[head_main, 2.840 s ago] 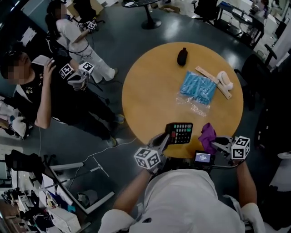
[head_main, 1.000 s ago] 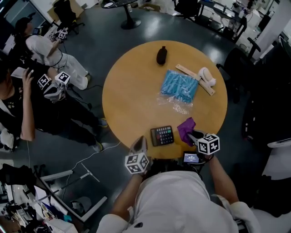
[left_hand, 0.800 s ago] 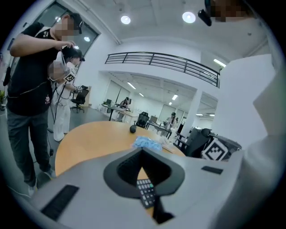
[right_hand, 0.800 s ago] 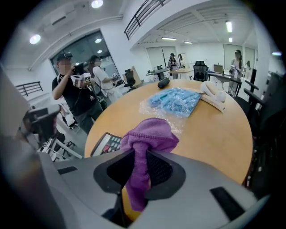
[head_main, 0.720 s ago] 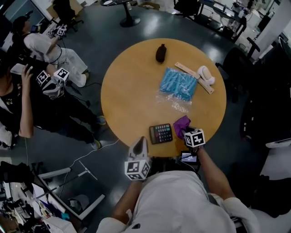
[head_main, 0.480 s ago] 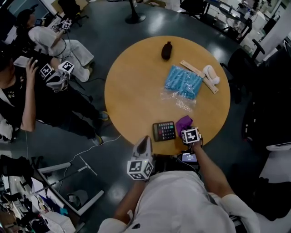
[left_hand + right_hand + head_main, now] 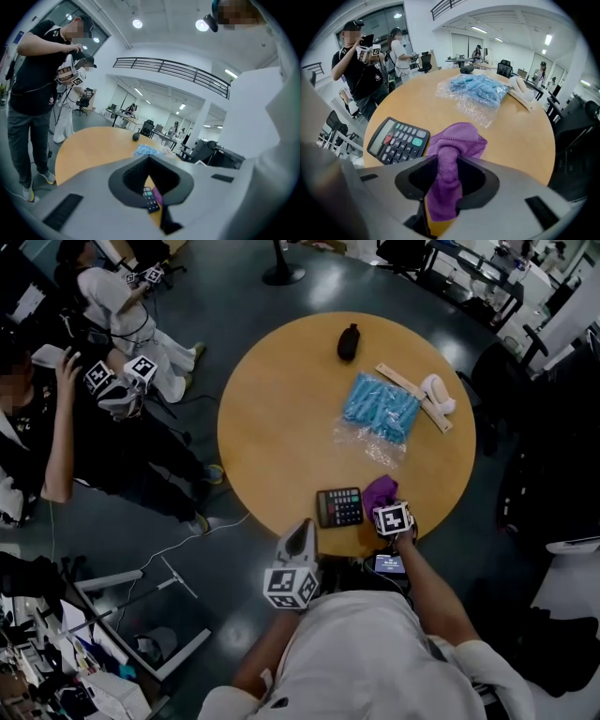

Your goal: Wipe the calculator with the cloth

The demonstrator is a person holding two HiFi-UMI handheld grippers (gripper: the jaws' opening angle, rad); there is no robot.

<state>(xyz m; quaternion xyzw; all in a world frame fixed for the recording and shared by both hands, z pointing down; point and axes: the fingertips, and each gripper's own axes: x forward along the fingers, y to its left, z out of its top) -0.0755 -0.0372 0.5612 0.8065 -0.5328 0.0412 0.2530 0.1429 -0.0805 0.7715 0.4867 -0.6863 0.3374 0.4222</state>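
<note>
Person wears a white short-sleeved T-shirt (image 7: 367,652), loose sleeves (image 7: 492,681) ending above the elbows. Left gripper (image 7: 150,187): smooth light-grey plastic shell, dark-lined hollow round the jaws, dark rectangular slots set into the shell. Right gripper (image 7: 443,180): same grey shell, same dark hollow. Each carries a white cube with black square markers, left cube (image 7: 291,586), right cube (image 7: 393,518). Small lit screen (image 7: 389,564) sits behind the right cube.
</note>
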